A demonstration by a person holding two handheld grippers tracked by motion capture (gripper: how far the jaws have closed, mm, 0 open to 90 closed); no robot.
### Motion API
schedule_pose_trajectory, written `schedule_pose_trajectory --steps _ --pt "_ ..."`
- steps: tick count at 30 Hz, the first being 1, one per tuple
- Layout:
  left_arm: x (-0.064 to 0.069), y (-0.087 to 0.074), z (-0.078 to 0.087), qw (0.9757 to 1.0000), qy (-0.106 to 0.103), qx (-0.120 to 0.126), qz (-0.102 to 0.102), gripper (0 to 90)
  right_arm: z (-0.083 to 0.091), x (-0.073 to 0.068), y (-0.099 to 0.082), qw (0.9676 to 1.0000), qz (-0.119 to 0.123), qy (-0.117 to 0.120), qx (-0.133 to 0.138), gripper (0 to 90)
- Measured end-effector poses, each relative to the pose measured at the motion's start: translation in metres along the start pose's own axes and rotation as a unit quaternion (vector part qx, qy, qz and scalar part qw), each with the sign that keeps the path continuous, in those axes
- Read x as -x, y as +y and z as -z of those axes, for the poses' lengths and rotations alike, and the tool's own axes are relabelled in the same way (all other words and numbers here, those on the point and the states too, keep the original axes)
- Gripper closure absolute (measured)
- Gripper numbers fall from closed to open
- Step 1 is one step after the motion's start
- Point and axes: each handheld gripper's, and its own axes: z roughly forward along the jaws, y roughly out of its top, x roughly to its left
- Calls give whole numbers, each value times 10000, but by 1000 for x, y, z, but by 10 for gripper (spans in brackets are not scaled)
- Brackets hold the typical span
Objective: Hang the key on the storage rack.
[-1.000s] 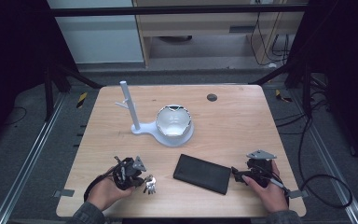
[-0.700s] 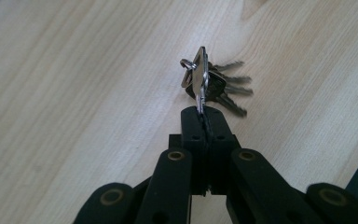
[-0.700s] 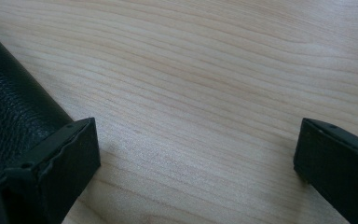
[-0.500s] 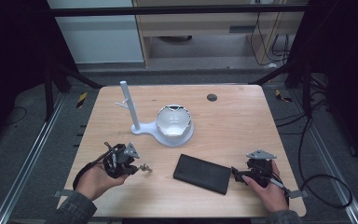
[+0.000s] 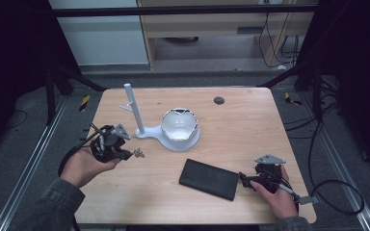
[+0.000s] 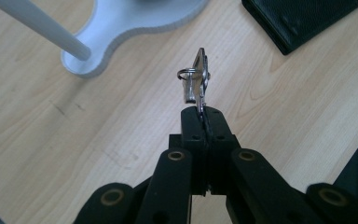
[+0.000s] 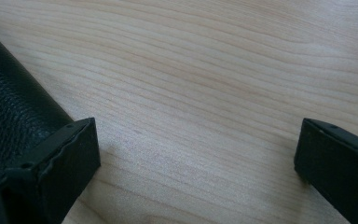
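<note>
My left gripper [image 5: 128,153] is shut on a small bunch of metal keys [image 5: 138,154] and holds it above the table, just left of a white stand [image 5: 136,111]. In the left gripper view the keys [image 6: 198,77] and their ring stick out past the closed jaws of that gripper [image 6: 204,114]. The stand has an upright pole with a short peg, and its base carries a white bowl [image 5: 179,126]. My right gripper [image 5: 244,179] rests open at the front right. It lies beside the right end of a flat black leather case [image 5: 208,179], with bare wood between its jaws.
The wooden table [image 5: 241,130] has a small dark round hole [image 5: 218,100] near its back edge. In the right gripper view the black case [image 7: 9,116] lies just left of the left fingertip [image 7: 56,163]. Dark frame posts and cables surround the table.
My left gripper has lifted the keys off the table and carried them back and to the left, toward the white stand. The right gripper has stayed in place.
</note>
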Motion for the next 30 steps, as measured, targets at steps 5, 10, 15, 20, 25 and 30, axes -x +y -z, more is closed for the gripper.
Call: schedule_pose_trajectory --steps 5,10,15,20,25,30 --pt "-14 4 16 9998 47 137 163 886 -2 7 2 10000 80 11 7 5" --pt "-32 6 31 9990 194 184 363 886 -2 10 2 10000 60 -2 6 5" --pt "-45 12 44 9980 327 259 470 886 -2 9 2 10000 60 -23 8 6" --pt "-56 22 56 9969 452 311 559 886 -2 9 2 10000 50 -37 5 6" --pt "-61 33 62 9963 529 314 604 886 -2 9 2 10000 41 -46 7 6" --pt "-65 40 66 9956 596 341 632 886 -2 8 2 10000 27 -49 8 6"
